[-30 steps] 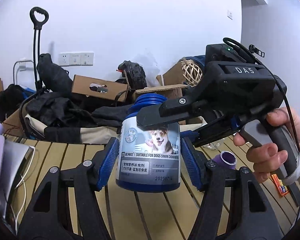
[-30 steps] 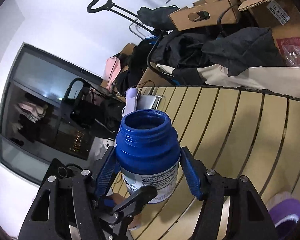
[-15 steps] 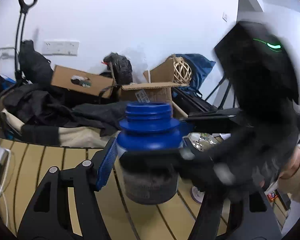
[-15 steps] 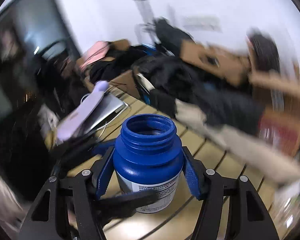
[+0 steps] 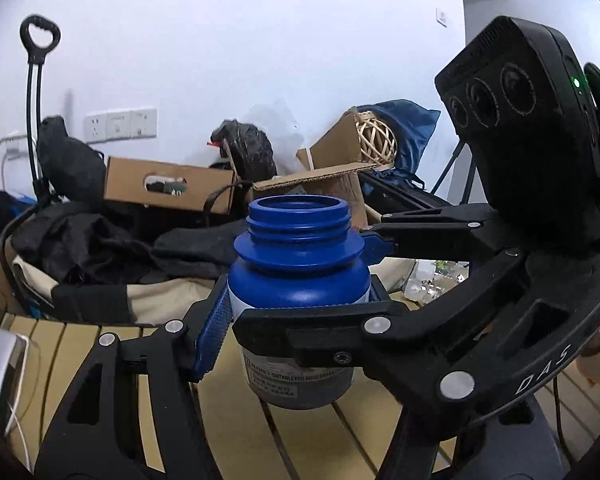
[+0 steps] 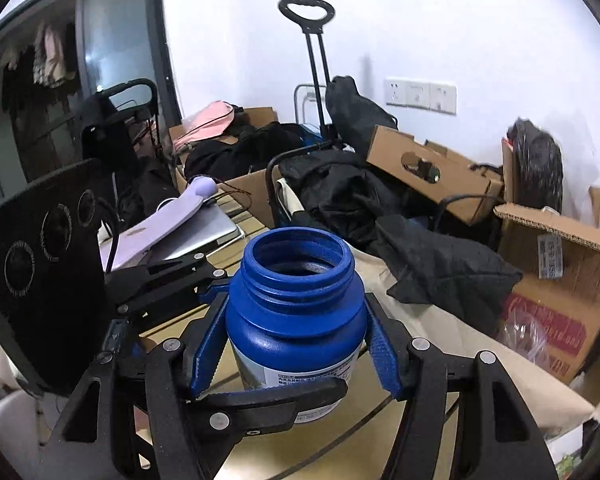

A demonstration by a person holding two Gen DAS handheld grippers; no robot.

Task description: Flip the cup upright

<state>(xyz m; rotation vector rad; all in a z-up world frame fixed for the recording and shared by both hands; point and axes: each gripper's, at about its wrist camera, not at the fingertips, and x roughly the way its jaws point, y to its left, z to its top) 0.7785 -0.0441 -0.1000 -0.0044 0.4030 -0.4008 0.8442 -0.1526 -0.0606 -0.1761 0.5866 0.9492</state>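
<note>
**A:** Fingers first. Left gripper?

**B:** Opened about a jar's width. Its near pad, blue and ribbed, sits at 9 o'clock of the blue jar with its tip against the wall. The far pad, at 3 o'clock, is mostly hidden behind a black finger of the other tool. Only a blue sliver shows beside the jar, so I cannot tell whether this pair actually grips.

**A:** Right gripper?

**B:** In its own view both pads splay in a V, and the tips meet the jar's shoulder at 9 and 3 o'clock. It is clamped on the jar. From the left camera that tool enters from 3 o'clock, with one finger across the jar's front and one behind.

**A:** Jar position?

**B:** Centre of both views, upright, threaded mouth facing up and open. It is over the slatted wooden table. I cannot tell whether the base touches the table.

**A:** Any writing?

**B:** The jar label, partly covered, reads "SUITABLE FOR DOGS SHA…". The smaller lines under it are not legible. "DAS" is on the right tool's black body, at 4 o'clock in the left view. The cardboard box at 3 o'clock in the right view carries a white sticker and red print, both too small to read.
</note>
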